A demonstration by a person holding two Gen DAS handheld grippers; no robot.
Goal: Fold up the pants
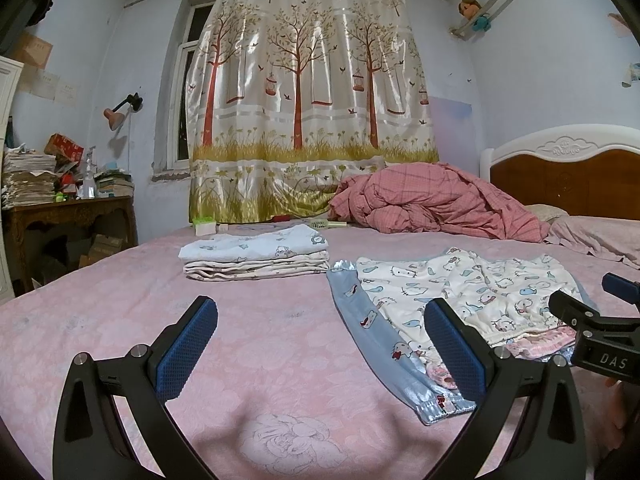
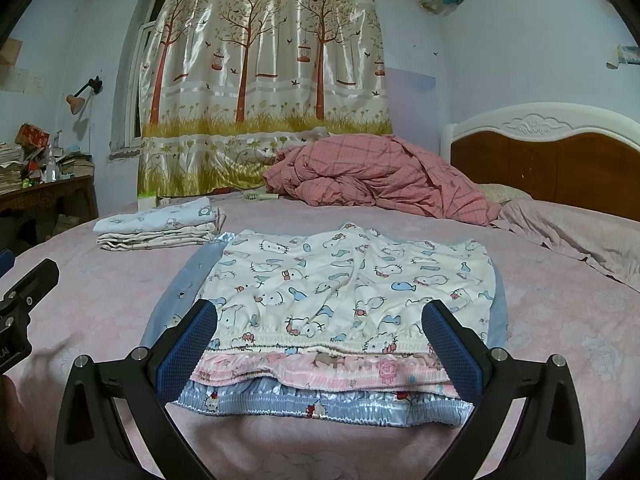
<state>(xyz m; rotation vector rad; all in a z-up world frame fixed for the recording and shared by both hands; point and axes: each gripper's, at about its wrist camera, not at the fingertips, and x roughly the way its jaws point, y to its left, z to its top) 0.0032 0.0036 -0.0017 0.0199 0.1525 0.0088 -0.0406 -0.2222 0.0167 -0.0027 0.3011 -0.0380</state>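
Note:
A stack of flat pants lies on the pink bed. The top pair is white with a cat and fish print (image 2: 348, 276) (image 1: 460, 288). A pink pair (image 2: 328, 372) and a shiny blue pair (image 2: 320, 404) (image 1: 384, 344) lie under it, waistbands toward me. My right gripper (image 2: 320, 352) is open, its jaws either side of the waistbands, just above them. My left gripper (image 1: 320, 352) is open and empty over bare bed, left of the stack. The right gripper's body (image 1: 600, 332) shows at the right edge of the left wrist view.
A pile of folded printed clothes (image 1: 256, 258) (image 2: 160, 228) sits at the back left of the bed. A crumpled pink plaid quilt (image 1: 436, 204) lies at the back by the headboard (image 1: 568, 176). A cluttered desk (image 1: 68, 208) stands left of the bed.

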